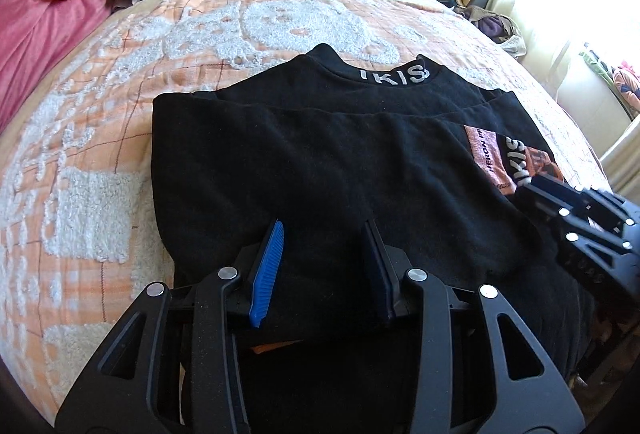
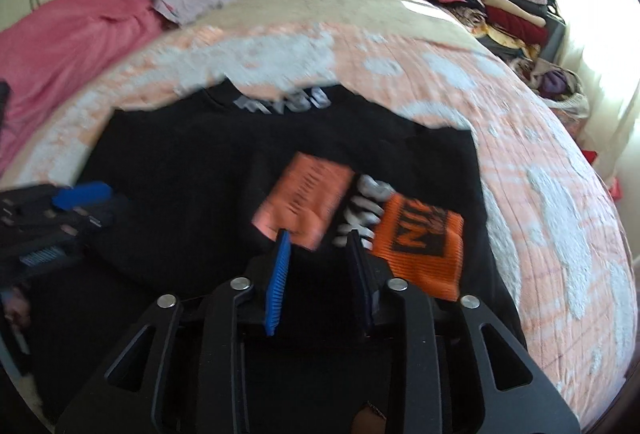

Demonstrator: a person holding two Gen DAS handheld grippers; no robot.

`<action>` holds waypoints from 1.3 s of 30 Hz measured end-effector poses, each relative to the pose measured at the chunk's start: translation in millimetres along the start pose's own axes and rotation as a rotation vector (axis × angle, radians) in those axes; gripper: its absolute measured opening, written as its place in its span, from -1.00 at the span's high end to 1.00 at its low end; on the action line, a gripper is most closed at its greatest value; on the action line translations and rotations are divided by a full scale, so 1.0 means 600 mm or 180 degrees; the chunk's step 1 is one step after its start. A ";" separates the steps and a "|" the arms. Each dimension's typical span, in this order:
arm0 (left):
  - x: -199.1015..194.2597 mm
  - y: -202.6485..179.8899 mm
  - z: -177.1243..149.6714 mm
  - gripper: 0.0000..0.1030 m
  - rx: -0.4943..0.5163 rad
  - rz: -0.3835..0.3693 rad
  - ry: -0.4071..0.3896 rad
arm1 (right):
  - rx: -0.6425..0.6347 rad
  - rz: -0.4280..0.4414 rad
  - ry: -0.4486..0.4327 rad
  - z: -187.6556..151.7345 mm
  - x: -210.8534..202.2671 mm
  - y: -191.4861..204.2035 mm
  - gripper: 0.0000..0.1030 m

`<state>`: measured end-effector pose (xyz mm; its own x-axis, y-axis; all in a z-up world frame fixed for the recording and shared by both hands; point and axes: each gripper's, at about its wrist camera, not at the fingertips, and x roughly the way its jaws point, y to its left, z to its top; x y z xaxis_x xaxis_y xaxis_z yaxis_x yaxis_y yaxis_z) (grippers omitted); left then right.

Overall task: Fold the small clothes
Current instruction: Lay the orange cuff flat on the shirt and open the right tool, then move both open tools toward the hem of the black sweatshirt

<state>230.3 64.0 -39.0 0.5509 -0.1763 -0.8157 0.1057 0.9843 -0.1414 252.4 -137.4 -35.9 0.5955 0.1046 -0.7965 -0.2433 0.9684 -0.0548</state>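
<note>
Here my left gripper (image 1: 326, 234) and right gripper (image 2: 318, 248) both hang unclenched over the black sweatshirt (image 1: 320, 161). Only the right view shows its full orange patch (image 2: 420, 246), blurred.

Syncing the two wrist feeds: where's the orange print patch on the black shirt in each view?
Left wrist: orange print patch sits right of centre on the black shirt, partly hidden behind the right gripper.
Right wrist: the patch, blurred, lies just beyond the right gripper's fingertips, below centre and to the right.
Shared landmark: white lettering on the shirt collar, at the shirt's far edge.
</note>
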 end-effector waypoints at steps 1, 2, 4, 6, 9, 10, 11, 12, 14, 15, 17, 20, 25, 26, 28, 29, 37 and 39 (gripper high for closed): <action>0.000 0.000 0.000 0.35 0.0000 -0.0002 0.0001 | 0.0044 -0.0044 0.0013 -0.006 0.006 -0.009 0.42; 0.000 0.000 -0.001 0.35 -0.0008 -0.0009 0.0000 | 0.0110 0.0009 0.0002 -0.010 0.007 -0.018 0.42; 0.000 0.001 -0.001 0.35 -0.0015 -0.0016 -0.0002 | 0.0246 0.0099 -0.0018 -0.014 0.005 -0.030 0.42; 0.000 0.001 0.000 0.35 -0.0013 -0.0016 0.0000 | 0.0241 0.0067 -0.0028 -0.014 0.004 -0.028 0.42; -0.001 0.002 -0.001 0.35 -0.0025 -0.0032 0.0004 | 0.0244 0.0045 -0.0038 -0.015 0.004 -0.026 0.42; -0.002 0.002 -0.001 0.35 -0.0029 -0.0038 0.0005 | 0.0255 0.0048 -0.0041 -0.015 0.003 -0.026 0.41; -0.002 0.003 -0.001 0.35 -0.0040 -0.0046 0.0005 | 0.0282 0.0056 -0.0044 -0.015 0.000 -0.027 0.40; -0.003 0.004 0.000 0.35 -0.0050 -0.0053 0.0006 | 0.0308 0.0065 -0.0055 -0.015 -0.003 -0.027 0.38; -0.003 0.005 0.001 0.35 -0.0059 -0.0061 0.0010 | 0.0346 0.0077 -0.0085 -0.015 -0.011 -0.028 0.35; -0.003 0.005 0.001 0.35 -0.0058 -0.0062 0.0011 | 0.0361 0.0088 -0.0097 -0.014 -0.014 -0.029 0.29; -0.003 0.004 0.001 0.35 -0.0059 -0.0064 0.0010 | 0.0394 0.0111 -0.0129 -0.014 -0.021 -0.030 0.21; -0.004 0.004 0.001 0.35 -0.0056 -0.0069 0.0012 | 0.0416 0.0124 -0.0172 -0.014 -0.030 -0.031 0.15; -0.004 0.004 0.001 0.35 -0.0041 -0.0064 0.0015 | 0.0465 0.0147 -0.0221 -0.016 -0.042 -0.034 0.06; -0.004 0.004 0.001 0.35 -0.0038 -0.0063 0.0016 | 0.0478 0.0148 -0.0237 -0.016 -0.046 -0.035 0.05; -0.005 0.004 0.001 0.35 -0.0044 -0.0067 0.0017 | 0.0490 0.0157 -0.0258 -0.016 -0.050 -0.034 0.00; -0.008 0.004 0.001 0.35 -0.0055 -0.0072 0.0010 | 0.0505 0.0179 -0.0272 -0.016 -0.054 -0.034 -0.01; -0.027 0.001 0.001 0.28 -0.0039 -0.0114 -0.0039 | 0.0562 0.0173 -0.0348 -0.018 -0.076 -0.037 -0.23; -0.030 0.001 0.001 0.27 -0.0052 -0.0124 -0.0047 | 0.0585 0.0155 -0.0370 -0.018 -0.081 -0.039 -0.28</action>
<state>221.1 68.0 -24.2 0.5589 -0.2145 -0.8010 0.1138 0.9767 -0.1822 220.7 -167.5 -2.5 0.6734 0.1672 -0.7201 -0.1367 0.9854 0.1011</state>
